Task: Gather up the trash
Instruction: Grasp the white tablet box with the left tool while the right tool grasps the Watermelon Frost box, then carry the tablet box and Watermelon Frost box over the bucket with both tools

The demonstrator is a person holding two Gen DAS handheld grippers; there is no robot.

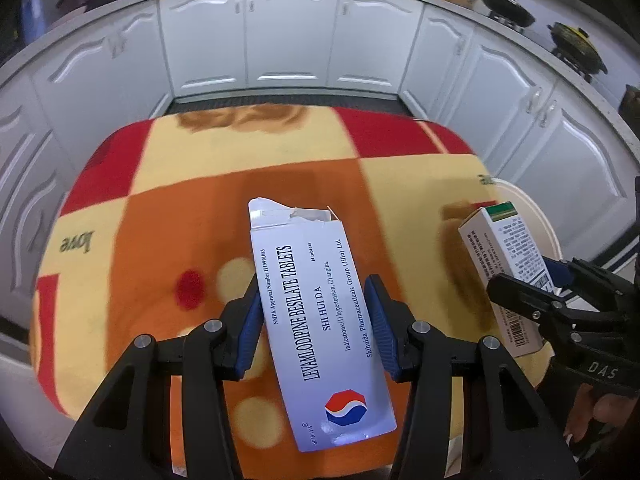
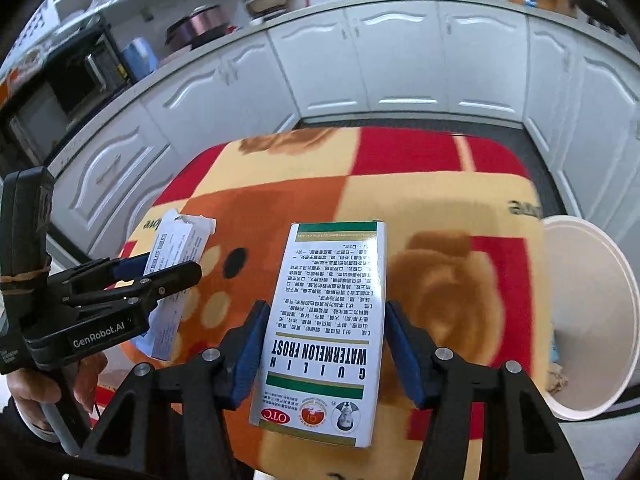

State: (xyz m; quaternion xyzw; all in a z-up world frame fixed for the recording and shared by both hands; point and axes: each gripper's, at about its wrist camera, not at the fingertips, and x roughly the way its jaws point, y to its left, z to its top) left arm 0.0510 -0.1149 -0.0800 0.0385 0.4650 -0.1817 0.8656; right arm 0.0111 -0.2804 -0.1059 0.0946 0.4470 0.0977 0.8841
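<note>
Your left gripper (image 1: 314, 308) clamps its fingers (image 1: 250, 320) on the white tablet box (image 1: 316, 320), frame center. Your right gripper (image 2: 322, 340) grips the watermelon frost box (image 2: 326, 332), center. White bin (image 2: 592, 320) at right, beside blanket-covered desk (image 2: 440, 200).

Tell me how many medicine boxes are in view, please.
2. The Levamlodipine box is clamped in the left gripper. The Watermelon Frost box is clamped in the right gripper. More may be hidden inside the white bin.
</note>
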